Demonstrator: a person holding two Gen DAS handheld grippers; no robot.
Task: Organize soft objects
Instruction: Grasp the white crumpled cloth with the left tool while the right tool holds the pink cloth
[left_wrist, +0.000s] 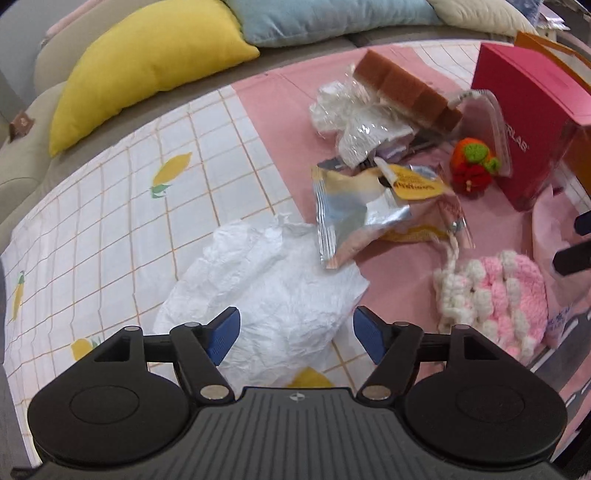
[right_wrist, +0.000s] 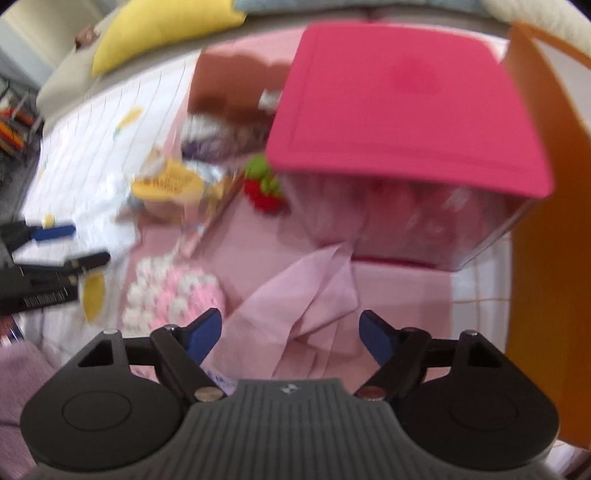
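My left gripper (left_wrist: 296, 330) is open and empty, just above a crumpled white paper sheet (left_wrist: 269, 295). A pink-and-white crocheted piece (left_wrist: 495, 299) lies to its right; it also shows in the right wrist view (right_wrist: 173, 295). Knitted strawberries (left_wrist: 472, 166) sit by a pink-lidded box (left_wrist: 532, 110). A brown sponge (left_wrist: 406, 90) and foil snack wrappers (left_wrist: 354, 210) lie behind. My right gripper (right_wrist: 291, 338) is open and empty over a pale pink cloth (right_wrist: 299, 306), in front of the pink-lidded box (right_wrist: 402, 118). The right wrist view is blurred.
A yellow cushion (left_wrist: 147, 70) and a blue cushion (left_wrist: 325, 18) lie on the sofa behind the tablecloth (left_wrist: 110, 206). Clear plastic wrap (left_wrist: 351, 114) sits by the sponge. An orange bag (right_wrist: 554, 184) stands right of the box.
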